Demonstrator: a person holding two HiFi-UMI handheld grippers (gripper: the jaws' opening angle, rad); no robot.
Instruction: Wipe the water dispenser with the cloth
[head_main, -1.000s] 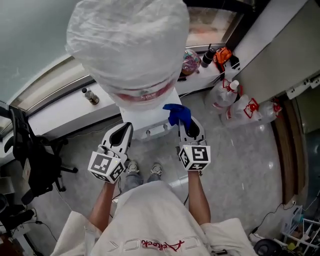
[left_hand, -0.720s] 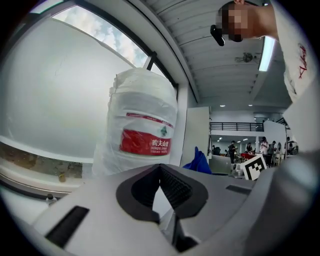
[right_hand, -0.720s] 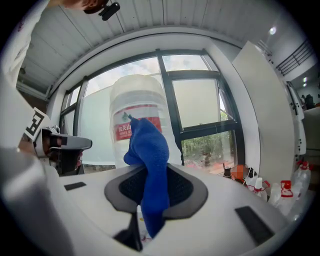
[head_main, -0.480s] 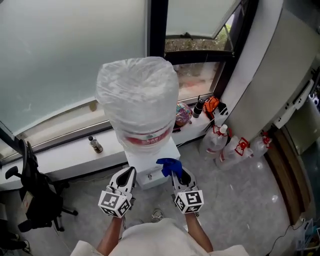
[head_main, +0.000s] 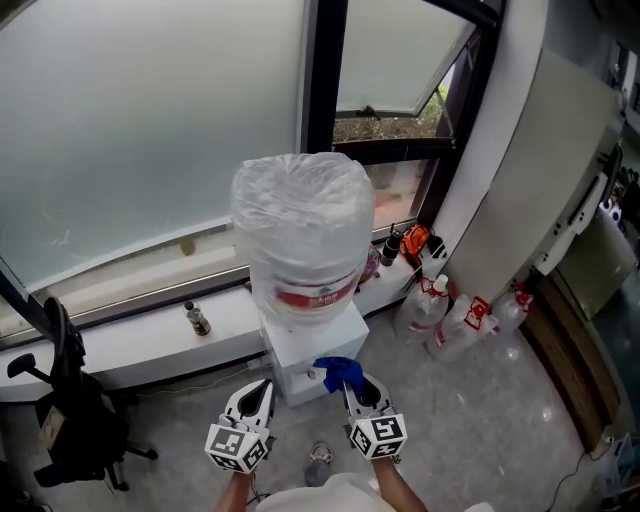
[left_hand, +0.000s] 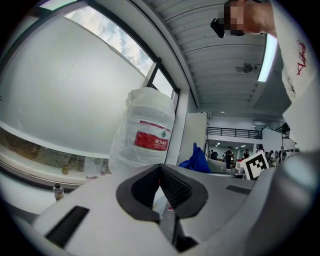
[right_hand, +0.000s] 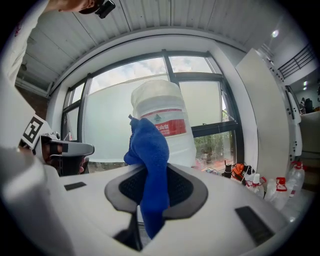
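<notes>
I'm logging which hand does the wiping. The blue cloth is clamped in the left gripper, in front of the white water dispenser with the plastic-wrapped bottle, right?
Not quite. The blue cloth is clamped in the right gripper, as the right gripper view shows. The left gripper holds nothing. The rest stands: it is in front of the white water dispenser.

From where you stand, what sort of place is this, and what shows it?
Probably an office corner by a window: a water dispenser with a wrapped bottle, an office chair, spray bottles.
</notes>
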